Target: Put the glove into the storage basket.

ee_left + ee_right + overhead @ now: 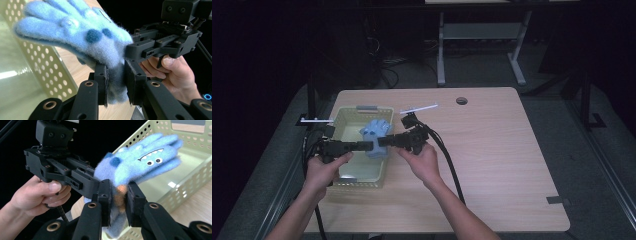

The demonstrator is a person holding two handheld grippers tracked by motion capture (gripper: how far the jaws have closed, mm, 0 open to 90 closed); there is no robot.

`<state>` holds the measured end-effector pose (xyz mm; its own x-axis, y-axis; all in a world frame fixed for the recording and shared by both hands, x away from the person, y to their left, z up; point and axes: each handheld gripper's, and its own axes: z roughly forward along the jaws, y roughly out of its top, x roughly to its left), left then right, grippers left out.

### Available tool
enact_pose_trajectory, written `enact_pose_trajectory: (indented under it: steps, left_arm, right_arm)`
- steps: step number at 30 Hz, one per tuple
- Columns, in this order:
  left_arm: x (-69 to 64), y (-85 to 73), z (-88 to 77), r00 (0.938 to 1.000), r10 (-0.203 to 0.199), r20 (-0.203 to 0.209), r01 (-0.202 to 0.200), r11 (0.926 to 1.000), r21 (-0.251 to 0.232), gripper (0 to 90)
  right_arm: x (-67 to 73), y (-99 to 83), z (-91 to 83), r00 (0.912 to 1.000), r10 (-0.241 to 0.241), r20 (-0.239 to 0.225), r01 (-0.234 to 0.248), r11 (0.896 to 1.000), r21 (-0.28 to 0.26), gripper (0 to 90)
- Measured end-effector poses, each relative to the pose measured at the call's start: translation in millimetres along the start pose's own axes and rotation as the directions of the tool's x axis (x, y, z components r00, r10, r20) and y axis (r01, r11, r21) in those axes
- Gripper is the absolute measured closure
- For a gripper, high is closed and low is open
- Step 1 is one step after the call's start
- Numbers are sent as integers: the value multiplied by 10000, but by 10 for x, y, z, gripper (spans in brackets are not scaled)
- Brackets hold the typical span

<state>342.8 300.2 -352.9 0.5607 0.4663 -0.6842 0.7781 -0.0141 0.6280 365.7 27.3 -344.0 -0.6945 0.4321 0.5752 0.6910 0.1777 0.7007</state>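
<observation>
A fuzzy blue glove (pixel 377 134) with a monster face, white teeth and dark blue spots, hangs over the pale green perforated basket (pixel 343 120). My left gripper (pixel 370 146) comes in from the left and is shut on the glove's cuff. My right gripper (pixel 381 142) comes in from the right and is shut on the same cuff, so the tips nearly meet. In the left gripper view my jaws (pixel 116 77) pinch the cuff below the glove (pixel 75 30). In the right gripper view my jaws (pixel 118 195) clamp the glove (pixel 145 160), whose fingers point over the basket (pixel 190 180).
The basket stands on the left part of a wooden table (pixel 492 150) with a round cable hole (pixel 461 100). A white strip (pixel 418 108) lies behind the basket and another (pixel 316 120) at its left. Black cables (pixel 449 160) trail from the right gripper toward the front edge.
</observation>
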Motion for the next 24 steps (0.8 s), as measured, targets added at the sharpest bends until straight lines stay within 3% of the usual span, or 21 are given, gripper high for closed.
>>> enact_pose_trajectory:
  steps: [15,24]
  left_arm:
    - [109,117,-272,9991,69,-412,-52,9992,402,738]
    - [223,182,-391,9979,-208,-619,251,9972,702,738]
  right_arm:
    - [92,111,284,9999,-69,-153,68,10000,-28,760]
    - [103,153,473,9997,23,-258,-22,10000,56,760]
